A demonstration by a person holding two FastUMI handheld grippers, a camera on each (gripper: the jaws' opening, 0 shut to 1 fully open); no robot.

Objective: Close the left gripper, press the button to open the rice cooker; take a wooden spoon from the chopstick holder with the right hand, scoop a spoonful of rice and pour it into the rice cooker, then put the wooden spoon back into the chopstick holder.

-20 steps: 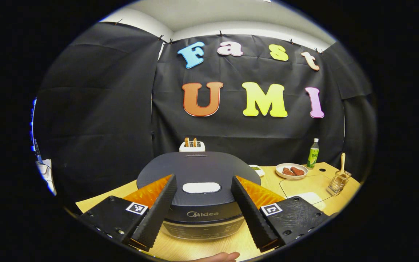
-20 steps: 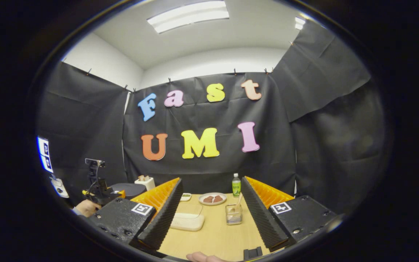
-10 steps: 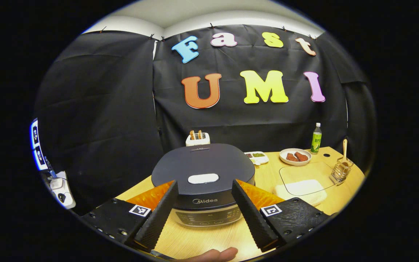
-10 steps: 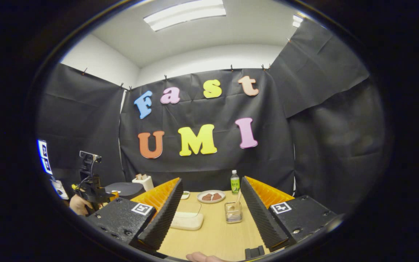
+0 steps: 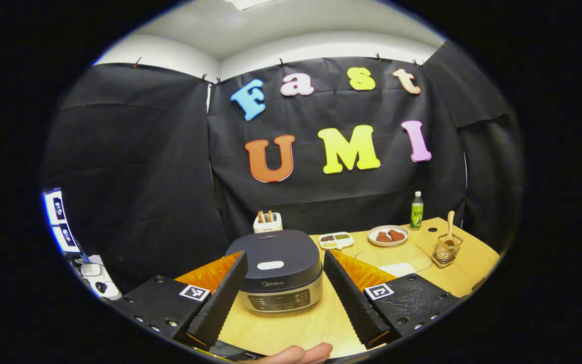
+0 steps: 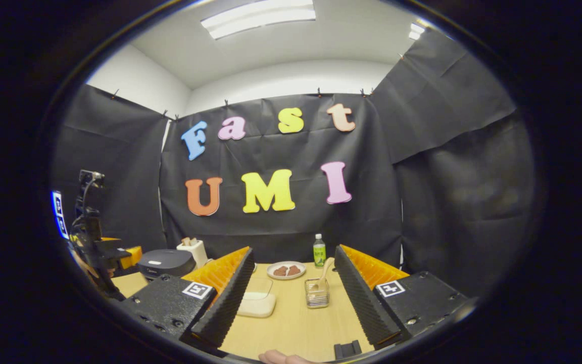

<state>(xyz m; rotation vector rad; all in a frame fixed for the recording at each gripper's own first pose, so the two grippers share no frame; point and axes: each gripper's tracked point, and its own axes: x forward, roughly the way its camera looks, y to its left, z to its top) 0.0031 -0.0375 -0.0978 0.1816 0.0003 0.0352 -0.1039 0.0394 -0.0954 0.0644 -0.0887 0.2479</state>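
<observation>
**Both grippers apart, cooker lid down**

The left gripper (image 5: 283,293) has its fingers spread, the rice cooker (image 5: 275,268) low in the centre between them. The right gripper (image 6: 291,298) is also spread; the wooden spoon (image 6: 322,275) (leaning) stands in the chopstick holder (image 6: 316,298), lower centre

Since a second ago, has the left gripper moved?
Yes. The left gripper has backed away from the rice cooker, which now looks smaller and farther off between its open fingers.
</observation>
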